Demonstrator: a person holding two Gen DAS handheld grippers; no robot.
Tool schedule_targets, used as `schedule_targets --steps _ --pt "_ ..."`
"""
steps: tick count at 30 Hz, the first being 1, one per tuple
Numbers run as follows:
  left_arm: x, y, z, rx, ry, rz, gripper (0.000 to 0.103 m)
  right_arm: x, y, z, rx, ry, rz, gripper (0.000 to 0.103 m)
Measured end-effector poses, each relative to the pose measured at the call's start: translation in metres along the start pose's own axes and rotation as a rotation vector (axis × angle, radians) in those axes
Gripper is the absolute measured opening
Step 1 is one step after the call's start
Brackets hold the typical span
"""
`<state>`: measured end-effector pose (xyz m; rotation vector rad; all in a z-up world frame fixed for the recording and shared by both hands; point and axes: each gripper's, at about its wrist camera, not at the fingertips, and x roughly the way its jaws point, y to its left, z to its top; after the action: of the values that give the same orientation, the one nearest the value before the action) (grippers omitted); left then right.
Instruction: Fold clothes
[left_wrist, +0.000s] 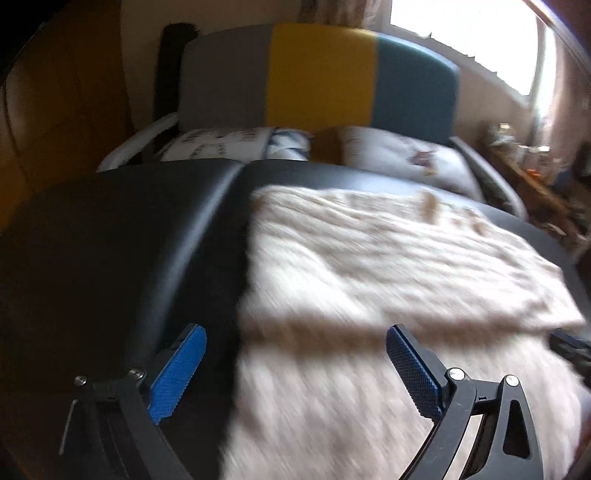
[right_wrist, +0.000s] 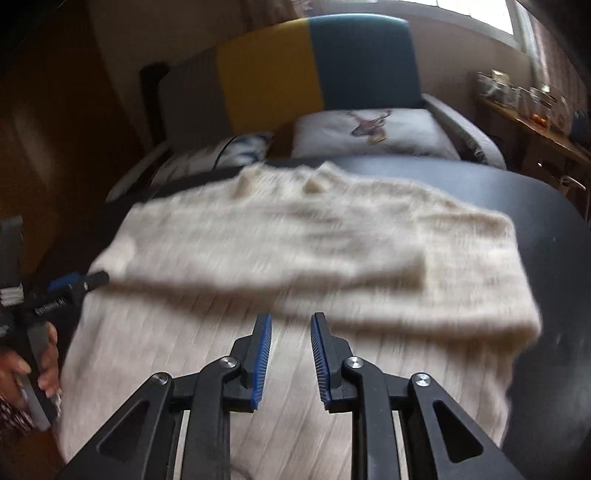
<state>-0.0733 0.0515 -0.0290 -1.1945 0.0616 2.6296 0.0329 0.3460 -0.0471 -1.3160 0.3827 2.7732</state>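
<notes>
A cream knitted sweater (left_wrist: 388, 266) (right_wrist: 295, 240) lies on a black padded table (left_wrist: 122, 229) (right_wrist: 546, 206), its far part folded over the near part. My left gripper (left_wrist: 295, 336) hovers wide open above the sweater's left edge, nothing between its blue pads. My right gripper (right_wrist: 291, 321) hangs over the near middle of the sweater, its jaws a narrow gap apart and empty. The left gripper (right_wrist: 79, 280) also shows at the left edge of the right wrist view, held by a person's hand (right_wrist: 33, 373). Both views are motion-blurred.
Beyond the table stands a bed with a grey, yellow and teal headboard (left_wrist: 317, 74) (right_wrist: 280, 70) and white pillows (left_wrist: 399, 155) (right_wrist: 373, 133). A wooden side table (right_wrist: 535, 122) with small items is at the right, under a bright window (left_wrist: 469, 40).
</notes>
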Motion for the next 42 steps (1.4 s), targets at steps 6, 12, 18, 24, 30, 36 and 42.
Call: schedule_targets --steps 6,12,18,24,30,36,42 --pt "-0.007 -0.024 -0.034 0.162 -0.028 0.095 0.099 0.003 0.014 -0.034 -0.02 0.029 -0.072 0.021" --pt "0.021 -0.004 -0.031 0.054 0.078 0.081 0.102 0.011 0.006 -0.047 -0.032 -0.002 -0.169 0.021" --pt "-0.008 -0.009 -0.036 0.091 0.038 0.063 0.1 -0.006 0.0 -0.047 0.05 -0.005 -0.113 0.022" --pt "-0.047 0.005 -0.07 0.137 0.005 0.018 0.1 -0.053 -0.008 -0.078 0.111 0.047 -0.066 0.023" --pt "-0.036 0.011 -0.09 0.195 -0.002 0.084 0.103 -0.061 -0.016 -0.11 0.074 0.043 -0.121 0.023" --pt "-0.018 0.001 -0.07 0.223 0.014 0.106 0.103 -0.051 -0.015 -0.101 0.055 -0.003 -0.19 0.024" --pt "-0.032 0.028 -0.065 0.138 0.071 -0.019 0.102 -0.095 -0.03 -0.105 0.161 -0.049 -0.053 0.027"
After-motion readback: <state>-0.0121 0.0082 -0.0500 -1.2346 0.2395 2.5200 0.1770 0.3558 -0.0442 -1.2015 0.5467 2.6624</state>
